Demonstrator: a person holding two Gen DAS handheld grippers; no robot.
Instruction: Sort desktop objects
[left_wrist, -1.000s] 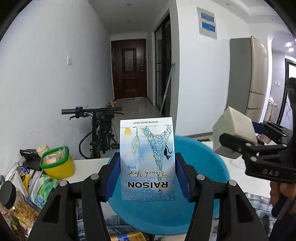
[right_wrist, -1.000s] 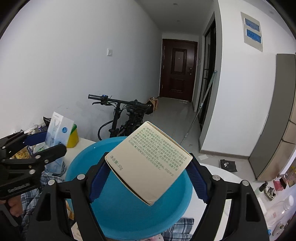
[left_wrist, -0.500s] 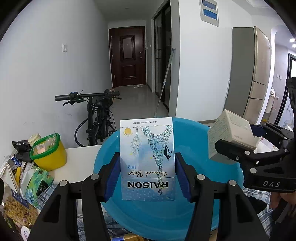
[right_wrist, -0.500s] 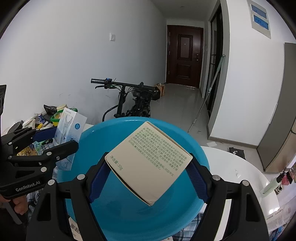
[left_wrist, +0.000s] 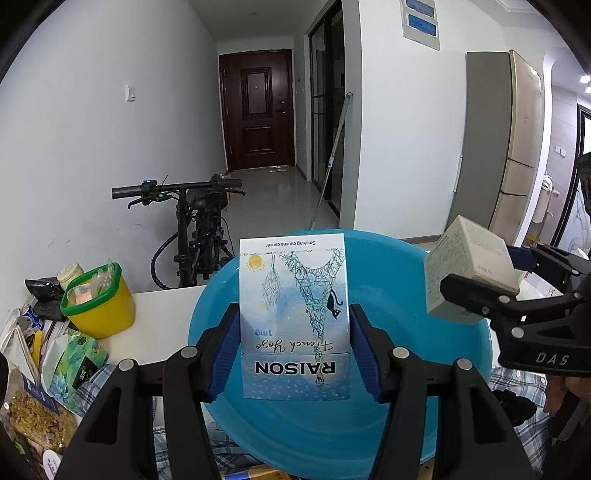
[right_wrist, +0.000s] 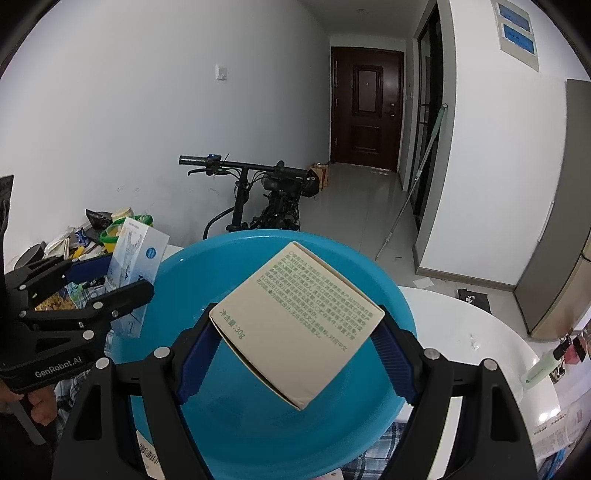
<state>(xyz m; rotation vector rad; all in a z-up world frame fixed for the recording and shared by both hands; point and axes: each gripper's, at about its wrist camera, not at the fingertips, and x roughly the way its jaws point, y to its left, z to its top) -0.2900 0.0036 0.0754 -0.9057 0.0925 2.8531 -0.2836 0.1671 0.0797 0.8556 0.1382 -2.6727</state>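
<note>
My left gripper (left_wrist: 293, 354) is shut on a blue and white RAISON cigarette box (left_wrist: 293, 317), held upright above a large blue basin (left_wrist: 399, 295). My right gripper (right_wrist: 297, 354) is shut on a beige carton (right_wrist: 299, 321) with green print, tilted, held above the same basin (right_wrist: 258, 435). In the left wrist view the right gripper (left_wrist: 491, 291) and its carton (left_wrist: 469, 269) are at the right. In the right wrist view the left gripper (right_wrist: 103, 280) with the cigarette box (right_wrist: 135, 258) is at the left of the basin.
A yellow tub with a green rim (left_wrist: 98, 302), snack packets (left_wrist: 44, 376) and other clutter lie at the left on the white table (left_wrist: 159, 325). A checked cloth (left_wrist: 517, 391) lies under the basin. A bicycle (left_wrist: 195, 236) stands behind the table. More small items (right_wrist: 554, 362) sit at the far right.
Both grippers have tilted downward and come further over the basin, which now fills more of each view. Both boxes stay held as before.
</note>
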